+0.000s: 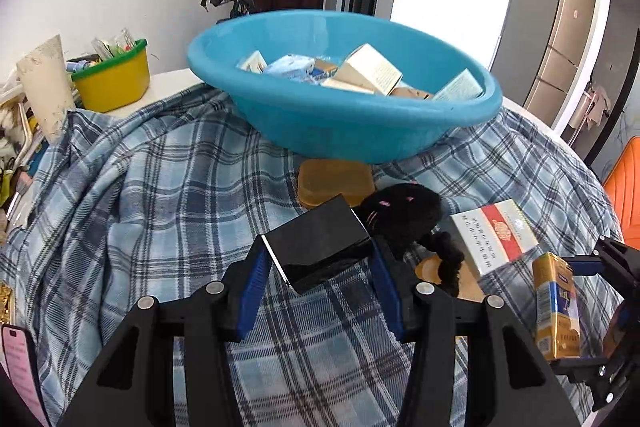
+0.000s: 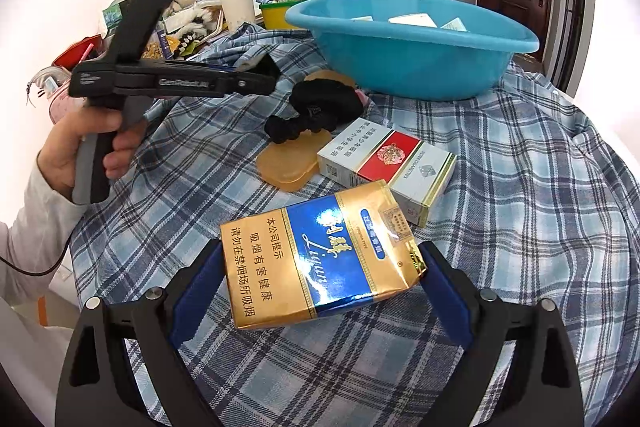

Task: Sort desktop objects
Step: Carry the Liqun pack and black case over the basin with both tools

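Note:
My left gripper point(image 1: 316, 247) is shut on a glossy black box point(image 1: 316, 239), held a little above the blue plaid cloth point(image 1: 160, 207). Straight ahead stands a big blue basin point(image 1: 320, 143) with several small boxes inside. In the right wrist view my right gripper point(image 2: 320, 255) is shut on a gold and blue cigarette pack point(image 2: 320, 259), both blue pads against its sides. The same pack point(image 1: 556, 307) shows at the right edge of the left wrist view. A hand holds the left gripper point(image 2: 260, 75) at the left, in front of the basin point(image 2: 420, 67).
On the cloth before the basin lie a black plush toy point(image 1: 400, 215), amber plastic lids point(image 1: 332, 183) and a white and red cigarette pack point(image 2: 384, 167). A yellow tub point(image 1: 112, 87) and clutter crowd the far left. An orange chair point(image 1: 624, 187) is at the right.

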Demonstrator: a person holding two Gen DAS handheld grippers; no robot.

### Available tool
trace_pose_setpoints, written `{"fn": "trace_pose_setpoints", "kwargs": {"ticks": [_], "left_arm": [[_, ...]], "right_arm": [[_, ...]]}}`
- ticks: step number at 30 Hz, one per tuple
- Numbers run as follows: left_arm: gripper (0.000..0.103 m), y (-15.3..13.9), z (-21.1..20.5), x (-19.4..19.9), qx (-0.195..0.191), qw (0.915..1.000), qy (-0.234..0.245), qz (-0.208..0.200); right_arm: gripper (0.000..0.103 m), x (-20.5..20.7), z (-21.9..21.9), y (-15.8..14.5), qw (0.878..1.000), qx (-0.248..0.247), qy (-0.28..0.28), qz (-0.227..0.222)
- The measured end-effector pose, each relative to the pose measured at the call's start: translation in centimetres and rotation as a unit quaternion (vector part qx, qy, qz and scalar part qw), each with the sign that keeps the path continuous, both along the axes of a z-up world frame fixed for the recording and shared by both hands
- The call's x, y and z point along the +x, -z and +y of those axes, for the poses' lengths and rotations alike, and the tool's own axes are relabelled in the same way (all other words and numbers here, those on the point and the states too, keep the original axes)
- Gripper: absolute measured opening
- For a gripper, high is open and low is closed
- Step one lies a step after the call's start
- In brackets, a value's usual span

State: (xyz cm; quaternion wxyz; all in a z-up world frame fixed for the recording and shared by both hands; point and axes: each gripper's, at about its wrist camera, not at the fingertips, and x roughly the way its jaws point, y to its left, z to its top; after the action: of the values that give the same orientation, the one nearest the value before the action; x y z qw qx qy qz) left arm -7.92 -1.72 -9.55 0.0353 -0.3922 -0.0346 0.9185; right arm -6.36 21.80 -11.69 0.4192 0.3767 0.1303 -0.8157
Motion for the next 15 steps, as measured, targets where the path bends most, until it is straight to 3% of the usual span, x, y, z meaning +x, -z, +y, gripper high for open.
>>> {"fn": "trace_pose_setpoints", "kwargs": {"ticks": [8, 15], "left_arm": [[0.052, -1.8, 0.1, 1.9, 0.014, 0.9996, 0.009, 0.021], [0.052, -4.0, -0.4, 2.4, 0.026, 0.9985, 0.013, 0.047]], "right_arm": [[0.093, 0.3, -0.5, -1.3, 1.000, -0.004, 0.008, 0.011], [0.093, 0.4, -1.5, -4.1, 0.999, -0.007, 0.013, 0.042]]}}
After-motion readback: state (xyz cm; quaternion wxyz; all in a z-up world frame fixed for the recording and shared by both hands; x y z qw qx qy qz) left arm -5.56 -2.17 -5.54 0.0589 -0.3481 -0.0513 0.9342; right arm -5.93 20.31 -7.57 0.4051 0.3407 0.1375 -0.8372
